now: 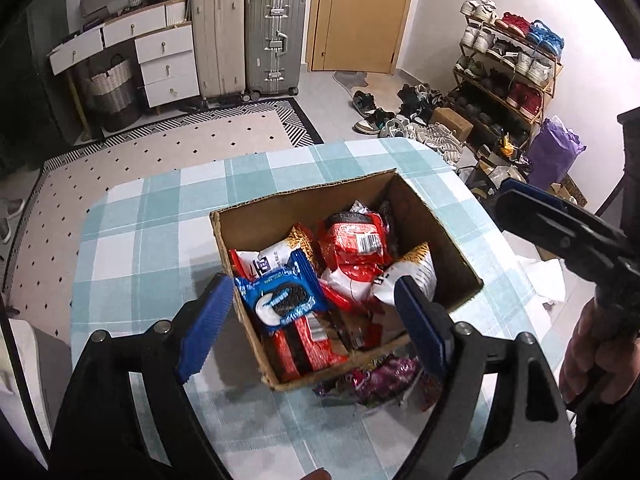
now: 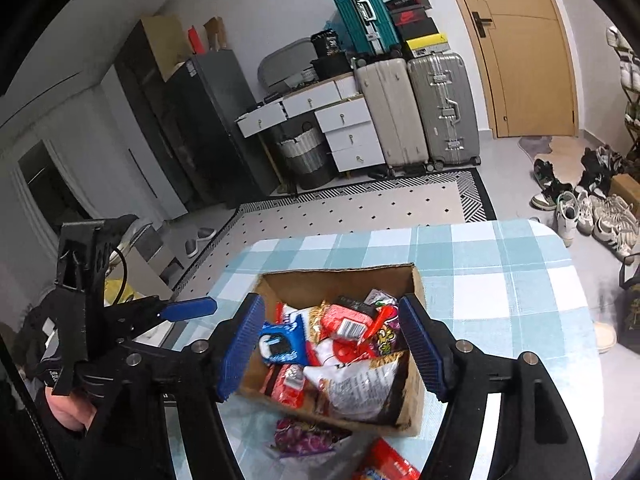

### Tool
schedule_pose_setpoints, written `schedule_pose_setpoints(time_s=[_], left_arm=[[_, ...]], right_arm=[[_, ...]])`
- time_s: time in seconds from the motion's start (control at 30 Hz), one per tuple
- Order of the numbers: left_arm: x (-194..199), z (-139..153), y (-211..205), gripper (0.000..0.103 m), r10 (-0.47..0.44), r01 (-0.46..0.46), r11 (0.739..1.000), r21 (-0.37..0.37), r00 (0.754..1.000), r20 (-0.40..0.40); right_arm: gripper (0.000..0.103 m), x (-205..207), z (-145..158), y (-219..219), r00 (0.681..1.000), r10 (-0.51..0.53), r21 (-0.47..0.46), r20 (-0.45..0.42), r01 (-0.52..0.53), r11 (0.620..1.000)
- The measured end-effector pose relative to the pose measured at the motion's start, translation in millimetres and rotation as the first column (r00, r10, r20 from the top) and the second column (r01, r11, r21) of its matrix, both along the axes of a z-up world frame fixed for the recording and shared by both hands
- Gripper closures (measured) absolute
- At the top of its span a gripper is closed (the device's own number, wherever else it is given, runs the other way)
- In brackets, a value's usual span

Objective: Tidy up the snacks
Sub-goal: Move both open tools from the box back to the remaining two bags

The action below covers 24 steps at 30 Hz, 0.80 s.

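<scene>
An open cardboard box (image 1: 280, 216) (image 2: 416, 280) stands on the checked table and holds several snack packs. A blue Oreo pack (image 1: 280, 296) (image 2: 280, 344) lies on top at the near left, among red packs (image 1: 352, 244) and white packs (image 1: 416, 272). A purple snack pack (image 1: 376, 380) (image 2: 304, 436) lies on the table just outside the box's near wall, with a red pack (image 2: 388, 460) beside it. My left gripper (image 1: 308, 320) is open and empty, hovering above the box's near side. My right gripper (image 2: 332, 344) is open and empty above the box.
The table wears a teal and white checked cloth (image 1: 160, 216) (image 2: 500, 280). Beyond it are a patterned rug (image 1: 160, 144), suitcases (image 1: 272, 40), white drawers (image 1: 168, 64), a door (image 1: 360, 12) and a shoe rack (image 1: 512, 64) with shoes on the floor.
</scene>
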<state>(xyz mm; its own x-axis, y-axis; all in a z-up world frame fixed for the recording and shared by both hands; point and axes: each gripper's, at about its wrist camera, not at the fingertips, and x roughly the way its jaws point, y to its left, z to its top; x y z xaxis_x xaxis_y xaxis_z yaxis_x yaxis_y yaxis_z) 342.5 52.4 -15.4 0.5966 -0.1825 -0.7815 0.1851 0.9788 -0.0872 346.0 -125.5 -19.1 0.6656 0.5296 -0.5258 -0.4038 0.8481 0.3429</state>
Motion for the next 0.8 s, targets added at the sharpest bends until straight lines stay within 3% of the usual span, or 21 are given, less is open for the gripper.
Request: schedule_pose_setpoints(time_s=[0.3, 0.63, 0.8], left_arm=[[-54, 27, -4, 0.020, 0.013, -0.014, 1.000, 0.012, 0.997, 0.070], [-119, 44, -18, 0.014, 0.026, -0.030, 0.999, 0.023, 0.989, 0.145], [-156, 52, -19, 0.002, 0.050, -0.050, 0.999, -0.006, 0.978, 0.202]], right_arm=[[0.017, -57, 22, -9, 0.999, -0.012, 0.006, 0.050, 0.011, 1.000], [0.015, -131, 30, -20, 0.995, -0.014, 0.024, 0.101, 0.012, 1.000], [0.013, -165, 36, -24, 0.989, -0.023, 0.017, 0.145, 0.021, 1.000]])
